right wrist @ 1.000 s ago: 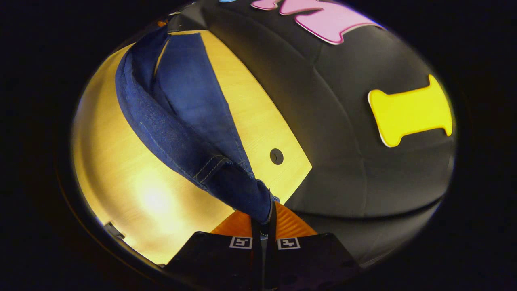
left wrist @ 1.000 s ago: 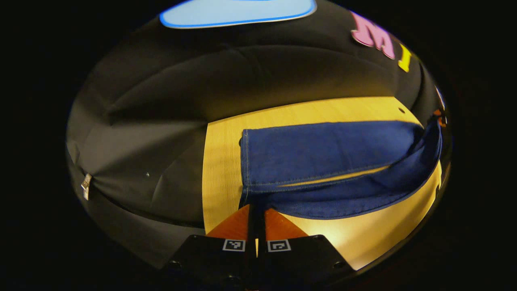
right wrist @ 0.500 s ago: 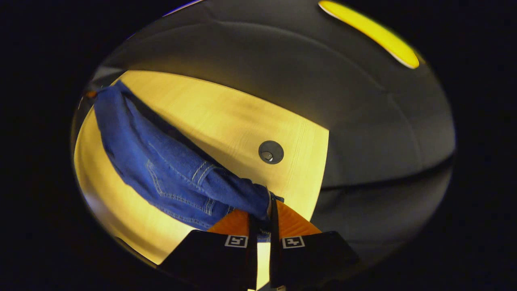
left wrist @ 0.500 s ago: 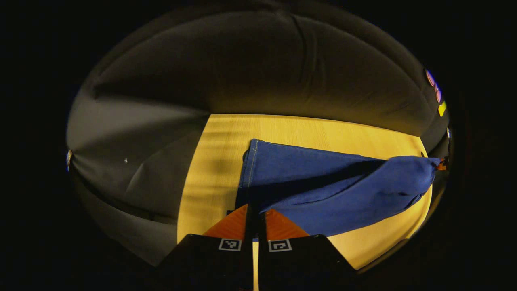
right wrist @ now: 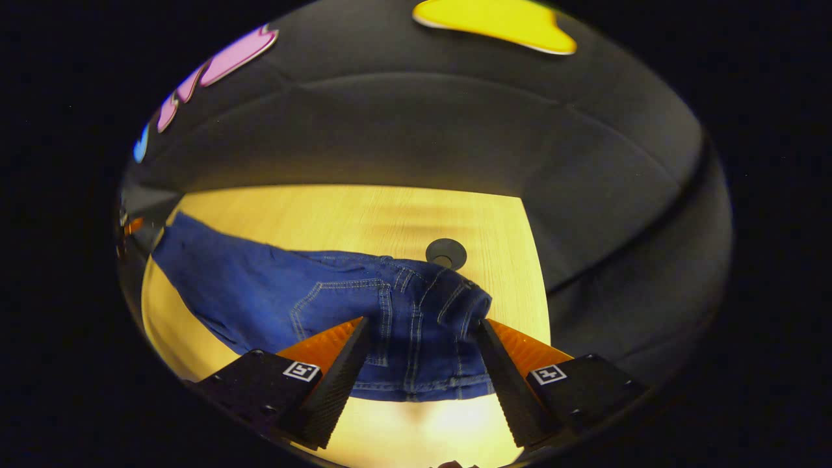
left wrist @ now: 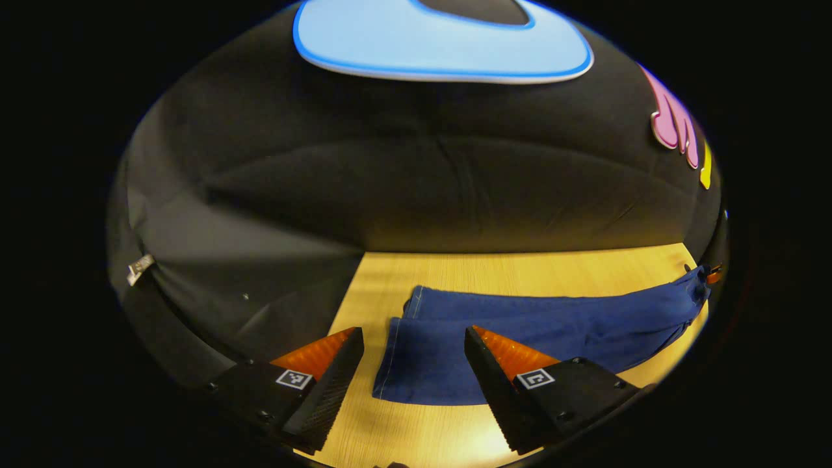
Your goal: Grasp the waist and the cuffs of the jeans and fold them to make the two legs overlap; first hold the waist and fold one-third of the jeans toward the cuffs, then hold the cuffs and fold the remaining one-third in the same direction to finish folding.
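Observation:
Blue jeans (left wrist: 539, 331) lie flat on the wooden table (left wrist: 520, 273), folded lengthwise with one leg over the other. In the left gripper view the two cuffs (left wrist: 416, 364) lie stacked just ahead of my left gripper (left wrist: 414, 370), which is open and holds nothing. In the right gripper view the waist (right wrist: 422, 338) with a back pocket and belt loops lies between the spread fingers of my right gripper (right wrist: 422, 357), which is open too. The legs (right wrist: 234, 286) run off to the left. The other gripper shows as a small spot at the far end (left wrist: 714, 274).
A round cable hole (right wrist: 446, 251) sits in the table just behind the waist. The black cloth wall (left wrist: 416, 182) closes the table's far side and ends. Bare wood lies in front of the jeans in both views.
Both grippers were shut on the jeans and held them lifted. Now the jeans lie flat on the table, both grippers have let go and stand open.

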Tool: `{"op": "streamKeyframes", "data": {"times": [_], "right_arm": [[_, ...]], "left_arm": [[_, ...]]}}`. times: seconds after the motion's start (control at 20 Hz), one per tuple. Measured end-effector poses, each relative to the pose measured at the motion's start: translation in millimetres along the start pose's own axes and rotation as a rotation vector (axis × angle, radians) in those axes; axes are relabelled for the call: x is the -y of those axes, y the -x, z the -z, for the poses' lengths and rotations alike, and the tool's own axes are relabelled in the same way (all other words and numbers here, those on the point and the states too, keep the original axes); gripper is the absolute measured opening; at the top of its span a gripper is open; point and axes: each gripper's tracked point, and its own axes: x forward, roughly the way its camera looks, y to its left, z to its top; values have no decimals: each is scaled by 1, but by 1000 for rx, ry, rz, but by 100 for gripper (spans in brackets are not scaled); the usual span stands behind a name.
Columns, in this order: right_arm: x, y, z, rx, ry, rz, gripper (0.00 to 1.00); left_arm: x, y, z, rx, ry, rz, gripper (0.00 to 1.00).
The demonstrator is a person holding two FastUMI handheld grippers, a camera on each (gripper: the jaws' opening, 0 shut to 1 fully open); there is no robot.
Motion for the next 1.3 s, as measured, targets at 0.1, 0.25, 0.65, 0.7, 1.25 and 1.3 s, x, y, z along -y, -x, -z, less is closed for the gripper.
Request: {"op": "streamKeyframes", "data": {"times": [0.1,0.25,0.65,0.7,1.25,1.3], "right_arm": [[5,20,1,82,-94,33,100],[25,34,5,167,-171,132,100],[47,9,34,185,-406,216,99],[50,7,39,176,-407,241,99],[43,-17,43,177,-494,225,98],[45,-19,41,184,-474,232,99]], "left_arm": [[5,27,-9,77,17,-22,98],[5,51,-22,162,32,-45,98],[48,101,-17,184,8,72,99],[55,102,-16,180,-26,81,99],[126,120,-36,195,-29,149,99],[129,123,-34,191,-22,155,99]]}}
